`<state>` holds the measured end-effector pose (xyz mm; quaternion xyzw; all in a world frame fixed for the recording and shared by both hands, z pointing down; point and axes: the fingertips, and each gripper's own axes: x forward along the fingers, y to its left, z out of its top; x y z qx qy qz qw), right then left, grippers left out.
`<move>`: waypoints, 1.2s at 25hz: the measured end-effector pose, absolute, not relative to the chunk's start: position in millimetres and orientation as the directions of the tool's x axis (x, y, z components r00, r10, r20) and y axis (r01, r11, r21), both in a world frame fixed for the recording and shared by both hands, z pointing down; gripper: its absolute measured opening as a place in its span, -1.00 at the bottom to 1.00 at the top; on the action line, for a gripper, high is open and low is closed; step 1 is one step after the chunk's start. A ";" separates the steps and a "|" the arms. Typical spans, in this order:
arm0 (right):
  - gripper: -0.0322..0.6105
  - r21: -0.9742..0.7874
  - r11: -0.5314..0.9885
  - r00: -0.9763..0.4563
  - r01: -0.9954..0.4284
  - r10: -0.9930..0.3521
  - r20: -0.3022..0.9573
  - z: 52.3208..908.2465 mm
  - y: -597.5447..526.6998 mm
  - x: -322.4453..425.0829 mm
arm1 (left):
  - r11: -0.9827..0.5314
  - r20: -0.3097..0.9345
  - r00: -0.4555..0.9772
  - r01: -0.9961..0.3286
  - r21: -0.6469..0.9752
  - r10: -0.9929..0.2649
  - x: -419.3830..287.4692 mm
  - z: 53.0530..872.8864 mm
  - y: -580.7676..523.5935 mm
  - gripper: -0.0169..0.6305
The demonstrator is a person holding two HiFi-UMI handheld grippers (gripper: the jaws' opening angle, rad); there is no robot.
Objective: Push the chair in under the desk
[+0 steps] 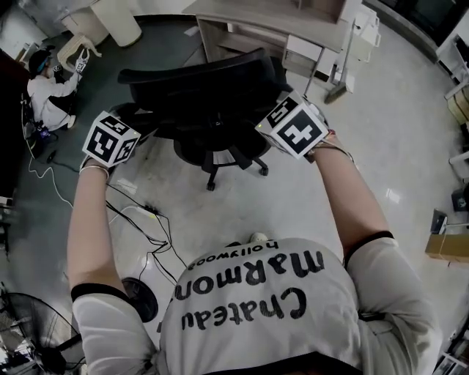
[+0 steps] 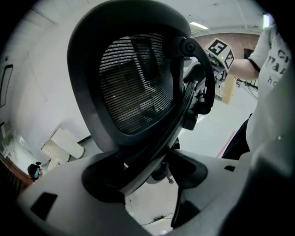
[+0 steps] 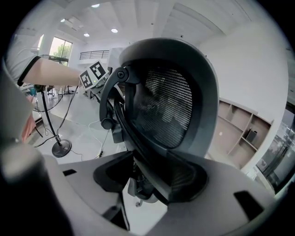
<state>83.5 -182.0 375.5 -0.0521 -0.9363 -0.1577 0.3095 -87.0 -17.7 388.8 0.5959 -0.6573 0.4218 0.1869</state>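
A black mesh-back office chair point(image 1: 205, 88) stands on the pale floor, its seat turned toward the wooden desk point(image 1: 271, 18) at the top of the head view. My left gripper point(image 1: 128, 128) is at the left edge of the backrest, my right gripper point(image 1: 282, 121) at its right edge. In the left gripper view the backrest point(image 2: 133, 83) rim runs down between the jaws of that gripper point(image 2: 147, 175), which close on it. The right gripper view shows the same: the backrest point(image 3: 170, 101) frame sits between the jaws of that gripper point(image 3: 147, 179), pressed against them.
Cables point(image 1: 146, 220) trail over the floor at my left, near a round stand base point(image 1: 139, 296) and a floor fan point(image 1: 29, 329). A person point(image 1: 47, 91) sits at the far left. White shelving point(image 1: 352, 44) stands right of the desk, cartons point(image 1: 447, 245) at the right edge.
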 end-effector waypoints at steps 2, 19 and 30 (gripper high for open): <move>-0.18 0.262 0.946 -0.802 0.190 -0.004 0.597 373.9 -192.4 75.4 | -0.060 0.740 -0.224 -0.940 -0.336 -0.635 -94.2 386.9 -27.4 -0.04; -0.16 0.264 0.960 -0.800 0.090 -0.088 0.593 370.4 -227.6 6.6 | -0.145 0.722 -0.161 -0.929 -0.342 -0.673 -174.8 381.5 -73.1 -0.04; -0.15 0.240 0.971 -0.777 -0.003 -0.154 0.610 352.7 -246.9 -53.0 | -0.238 0.706 -0.094 -0.903 -0.358 -0.702 -247.7 362.5 -111.8 -0.04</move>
